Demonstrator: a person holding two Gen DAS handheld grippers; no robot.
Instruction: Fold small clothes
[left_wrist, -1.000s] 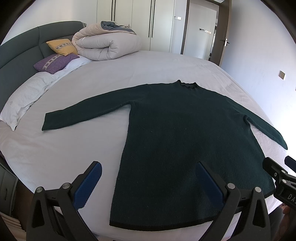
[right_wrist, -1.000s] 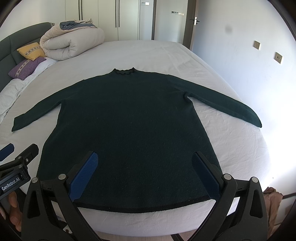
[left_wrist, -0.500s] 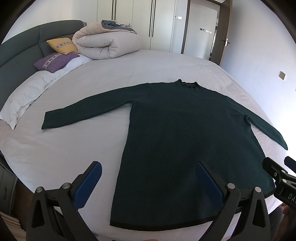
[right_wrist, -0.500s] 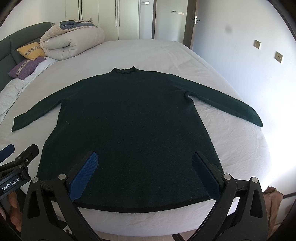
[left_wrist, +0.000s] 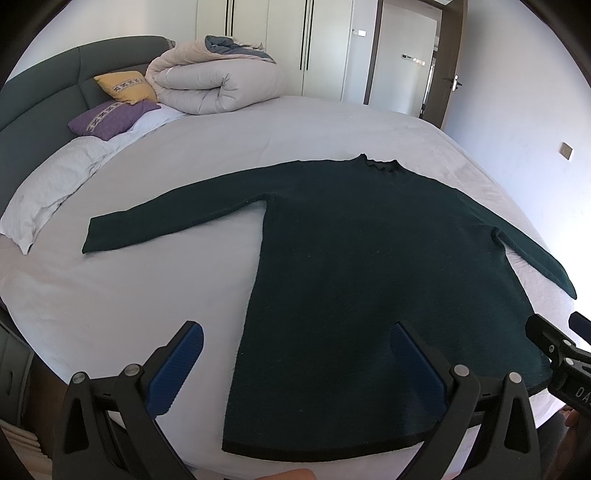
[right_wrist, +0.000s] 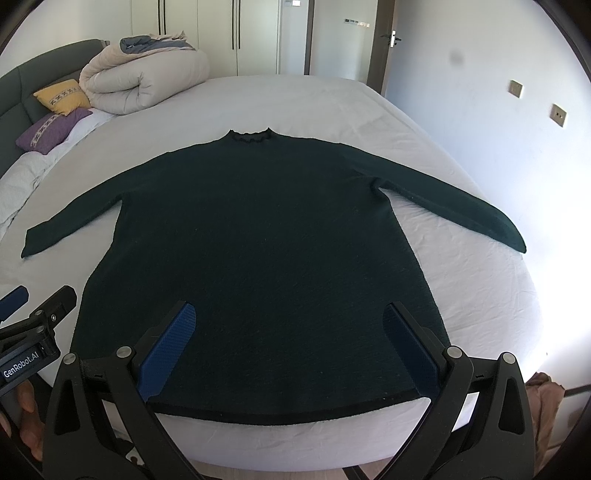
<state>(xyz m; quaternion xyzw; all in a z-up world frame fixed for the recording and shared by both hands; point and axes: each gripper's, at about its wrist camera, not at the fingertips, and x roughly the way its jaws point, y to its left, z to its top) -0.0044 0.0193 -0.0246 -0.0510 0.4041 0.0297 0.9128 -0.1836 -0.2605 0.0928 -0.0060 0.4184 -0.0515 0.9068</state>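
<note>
White bedsheets cover a wide bed (right_wrist: 332, 99) that fills both views, with a dark headboard (left_wrist: 40, 96), a yellow cushion (left_wrist: 125, 86), a purple cushion (left_wrist: 110, 118) and a rolled duvet (left_wrist: 218, 86) in the upper left of the frame. A dark green sweater (right_wrist: 258, 251) lies flat at the centre of the frame, collar toward the far side, both sleeves spread outward, hem near the bed's front edge. The left gripper (left_wrist: 295, 363) hangs at the bottom of its view, jaws spread wide, empty, above the hem's left corner. The right gripper (right_wrist: 290, 345) hangs likewise at the bottom of its frame, jaws wide apart, gripping nothing, over the hem. Whether any pad touches the fabric cannot be told.
</note>
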